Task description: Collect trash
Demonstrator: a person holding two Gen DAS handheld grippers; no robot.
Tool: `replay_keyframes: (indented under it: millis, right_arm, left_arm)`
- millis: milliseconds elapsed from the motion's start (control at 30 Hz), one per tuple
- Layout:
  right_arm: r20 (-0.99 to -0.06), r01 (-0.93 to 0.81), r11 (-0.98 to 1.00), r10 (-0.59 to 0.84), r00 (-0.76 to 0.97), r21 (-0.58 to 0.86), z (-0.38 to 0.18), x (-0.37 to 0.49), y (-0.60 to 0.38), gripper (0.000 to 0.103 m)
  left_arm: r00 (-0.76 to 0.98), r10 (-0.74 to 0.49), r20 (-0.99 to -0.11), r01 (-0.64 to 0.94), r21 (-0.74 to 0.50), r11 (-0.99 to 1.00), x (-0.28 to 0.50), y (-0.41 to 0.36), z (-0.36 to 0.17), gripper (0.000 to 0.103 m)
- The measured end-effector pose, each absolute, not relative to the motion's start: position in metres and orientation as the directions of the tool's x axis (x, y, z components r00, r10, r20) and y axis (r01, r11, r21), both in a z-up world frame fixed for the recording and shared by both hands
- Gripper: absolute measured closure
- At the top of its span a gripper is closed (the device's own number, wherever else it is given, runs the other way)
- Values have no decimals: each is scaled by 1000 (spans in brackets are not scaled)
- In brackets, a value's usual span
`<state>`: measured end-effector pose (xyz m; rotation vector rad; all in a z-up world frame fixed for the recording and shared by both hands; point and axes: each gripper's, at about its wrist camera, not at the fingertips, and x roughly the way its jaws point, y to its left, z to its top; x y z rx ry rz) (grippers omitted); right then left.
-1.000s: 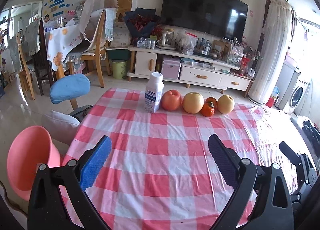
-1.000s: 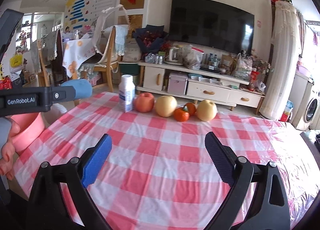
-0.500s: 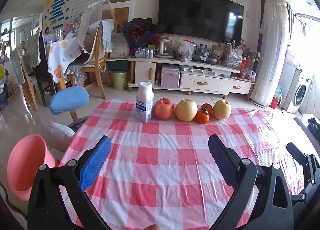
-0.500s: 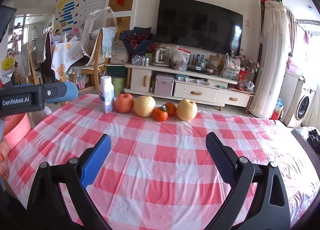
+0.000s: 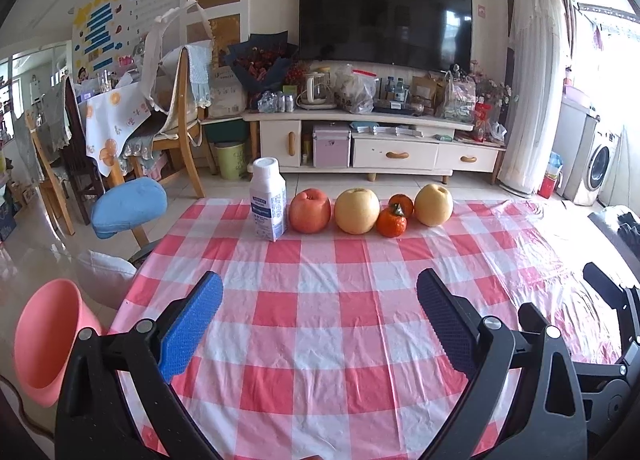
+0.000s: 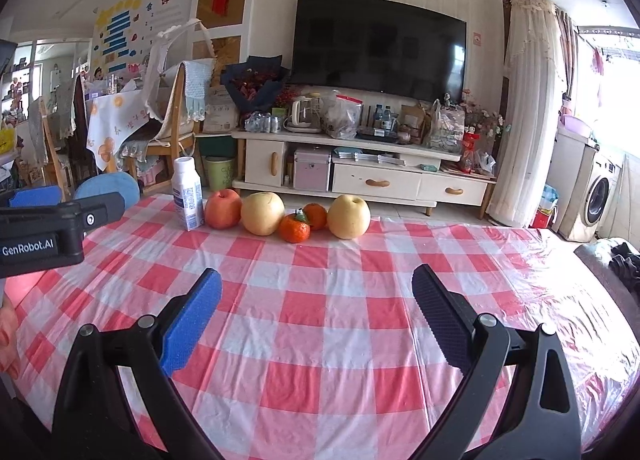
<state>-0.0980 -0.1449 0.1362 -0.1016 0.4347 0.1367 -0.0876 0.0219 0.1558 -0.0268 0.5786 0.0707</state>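
Evidently nothing was gripped yet. Left wrist view: left gripper (image 5: 319,312) hovered over the table (image 5: 320,340), jaws wide apart and empty. The milk bottle (image 5: 268,200), judged the only trash, stood upright at the table's far edge, just left of the red apple (image 5: 310,211), heading a row of fruit. A pink bin (image 5: 50,340) sat off the table's left side, presumably placed there to receive it.

Right wrist view: right gripper (image 6: 316,308) was likewise spread and empty, facing the bottle (image 6: 187,194) from well short of it, probably lining up.
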Motion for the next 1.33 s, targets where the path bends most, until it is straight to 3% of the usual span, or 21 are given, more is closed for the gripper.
replay_keyframes:
  millis: [867,1033,1333]
  right_arm:
    - [-469,-183,980,124,874,-82,119,-81,-140,6]
    - [-532,-173,983,111,839,-67,102,-63,-141,6]
    - [-726,-109,992,33,686,-58,46,-17,-140,6]
  left_arm:
    - [827,94,-554,-88,37,995,-75,18,131,6]
    - [773,101,-626,-80,62,995,-55,14,103,7]
    - [604,117,-788,-131,46,990,-18,19,21,7]
